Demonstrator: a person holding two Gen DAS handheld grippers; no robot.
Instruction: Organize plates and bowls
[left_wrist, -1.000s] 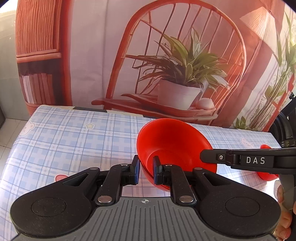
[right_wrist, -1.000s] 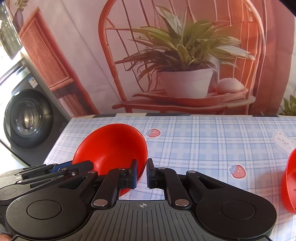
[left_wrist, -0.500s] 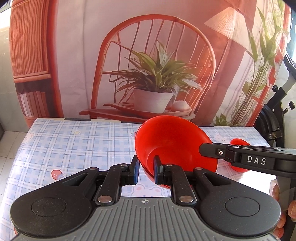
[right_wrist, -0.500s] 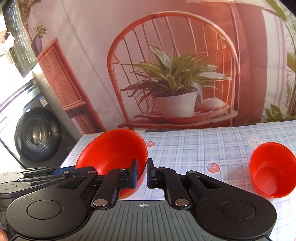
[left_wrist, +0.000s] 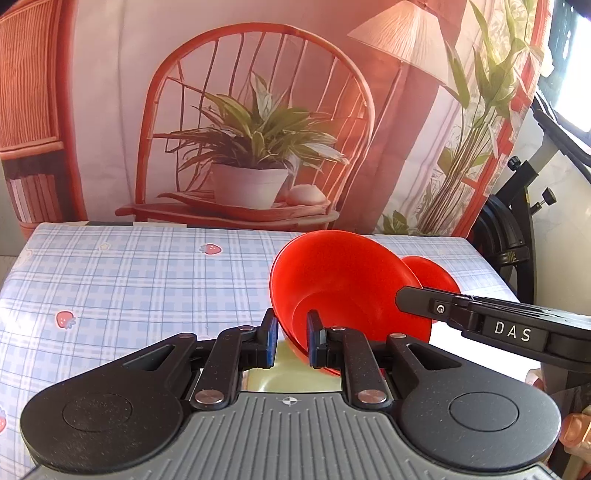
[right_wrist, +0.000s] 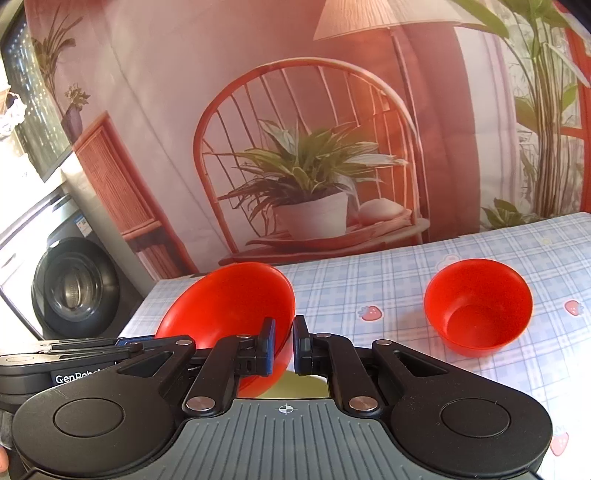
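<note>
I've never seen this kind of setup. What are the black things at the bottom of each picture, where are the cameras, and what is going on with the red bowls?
There is no robot here. A person holds a two-finger gripper in each hand, and each carries a fisheye camera looking along its jaws. One picture is from the left gripper, the other from the right gripper. Both have their jaws closed on opposite rims of one large red bowl, held tilted over the table with its blue checked cloth. A smaller red bowl stands upright on the cloth, untouched.
</note>
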